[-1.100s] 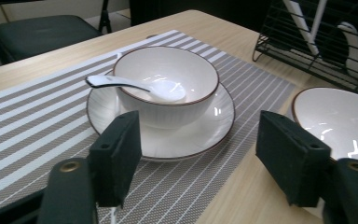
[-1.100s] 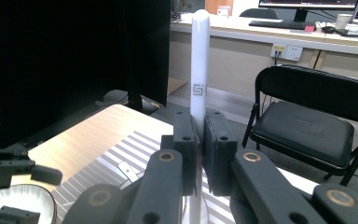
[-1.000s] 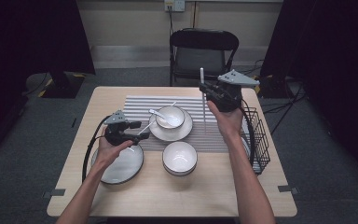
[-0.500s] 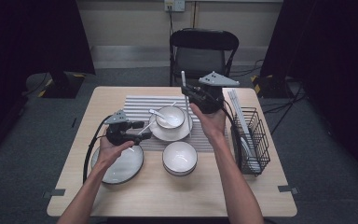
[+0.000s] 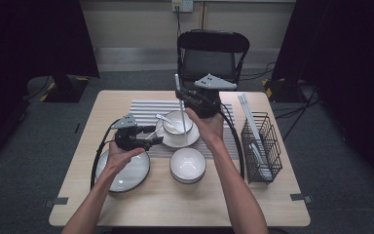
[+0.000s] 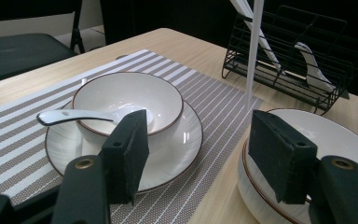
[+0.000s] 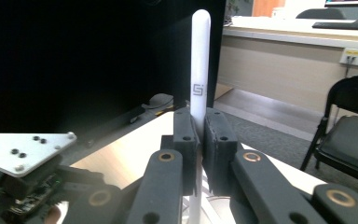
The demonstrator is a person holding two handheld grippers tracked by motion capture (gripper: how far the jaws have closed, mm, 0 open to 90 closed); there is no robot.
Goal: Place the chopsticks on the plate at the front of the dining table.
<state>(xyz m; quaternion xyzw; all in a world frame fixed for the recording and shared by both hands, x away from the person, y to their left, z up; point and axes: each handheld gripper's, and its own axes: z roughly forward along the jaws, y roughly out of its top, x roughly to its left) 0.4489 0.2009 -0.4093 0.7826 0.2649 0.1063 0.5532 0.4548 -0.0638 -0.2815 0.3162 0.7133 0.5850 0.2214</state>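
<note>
The right hand-held gripper (image 5: 181,100) is clamped on a white chopstick (image 7: 199,60), holding it upright above the small bowl (image 5: 177,120) that sits on a saucer (image 5: 191,140) on the striped placemat (image 5: 146,108). The left hand-held gripper (image 6: 196,149) hovers low over the counter (image 5: 272,195) with its jaws apart around nothing, just beside the saucer and the large bowl (image 5: 188,165).

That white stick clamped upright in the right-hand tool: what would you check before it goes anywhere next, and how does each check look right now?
1. Grip: right tool is shut on the white stick: ok.
2. Stick upright, not slipping sideways: ok.
3. Left tool open and holding nothing: ok.
4. Landing spot: small bowl on its saucer already holds a spoon; empty bowl sits nearer: cannot tell which is meant.
5. Stick's lower tip clear of the dishes: cannot tell.
6. Wire rack away from the right hand: ok.
</note>
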